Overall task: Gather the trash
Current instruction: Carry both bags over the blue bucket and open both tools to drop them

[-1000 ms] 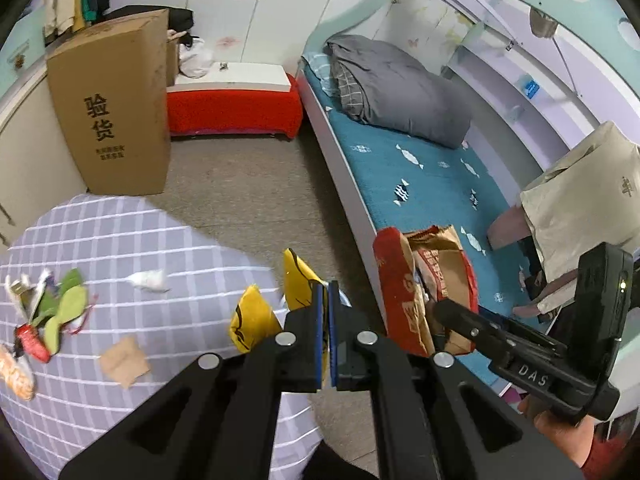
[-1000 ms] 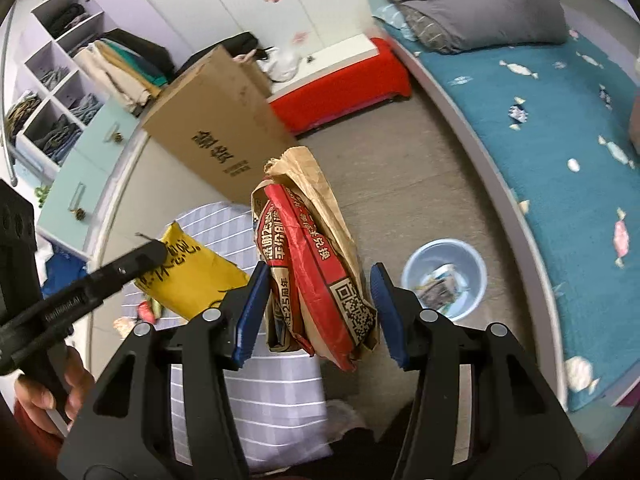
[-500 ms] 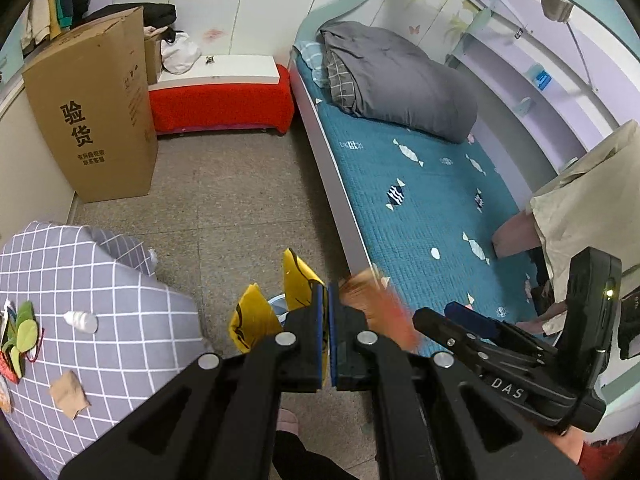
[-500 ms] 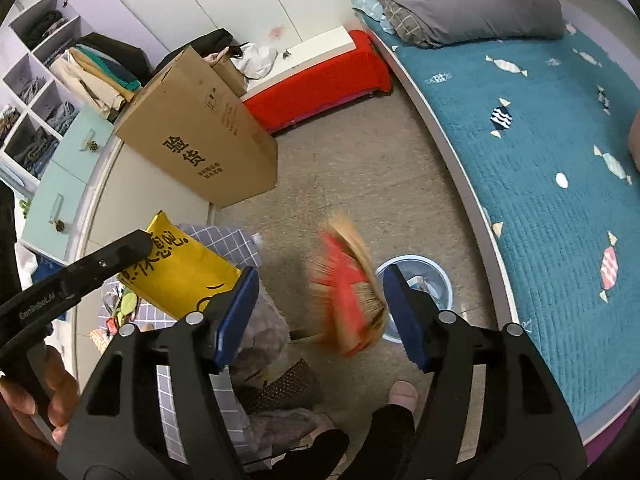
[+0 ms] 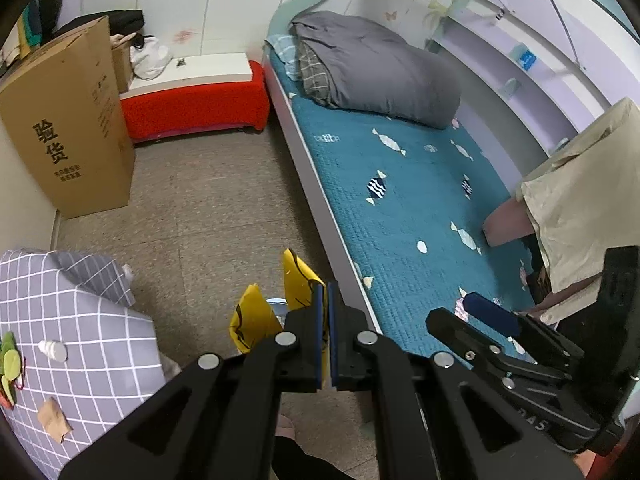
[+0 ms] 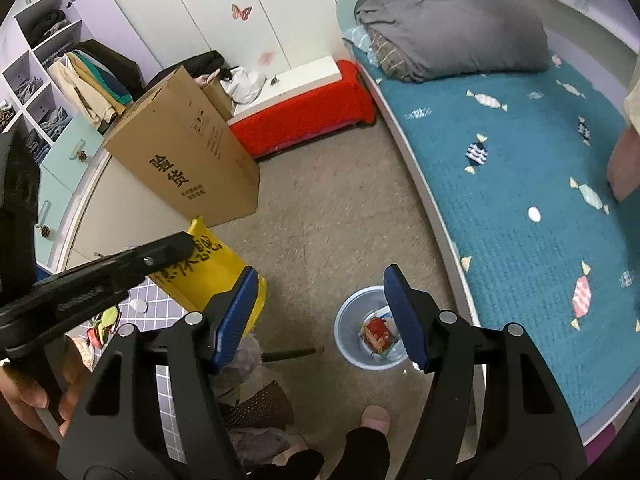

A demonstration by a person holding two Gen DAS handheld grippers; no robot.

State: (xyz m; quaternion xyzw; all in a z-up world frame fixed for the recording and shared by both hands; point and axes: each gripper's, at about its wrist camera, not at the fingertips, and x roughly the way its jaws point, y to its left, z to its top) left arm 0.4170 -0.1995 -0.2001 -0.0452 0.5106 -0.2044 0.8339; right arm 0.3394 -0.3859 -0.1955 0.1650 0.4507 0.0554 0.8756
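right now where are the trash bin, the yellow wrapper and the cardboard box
trash bin (image 6: 347, 322): right wrist view, left side of its rim
yellow wrapper (image 5: 298, 280): left wrist view, upper flap
cardboard box (image 6: 192, 152): right wrist view, printed front face

bin (image 6: 366, 334) sitting on floor beside bed (image 6: 520, 208) edge | wrapper (image 6: 378, 330) lying in bin | box (image 6: 184, 160) standing behind table (image 5: 80, 332) | scraps (image 5: 52, 424) lying on table's left edge

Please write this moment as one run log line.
left gripper: shut on yellow wrapper | right gripper: open, nothing held | red packet: inside blue bin | bin: on floor beside bed
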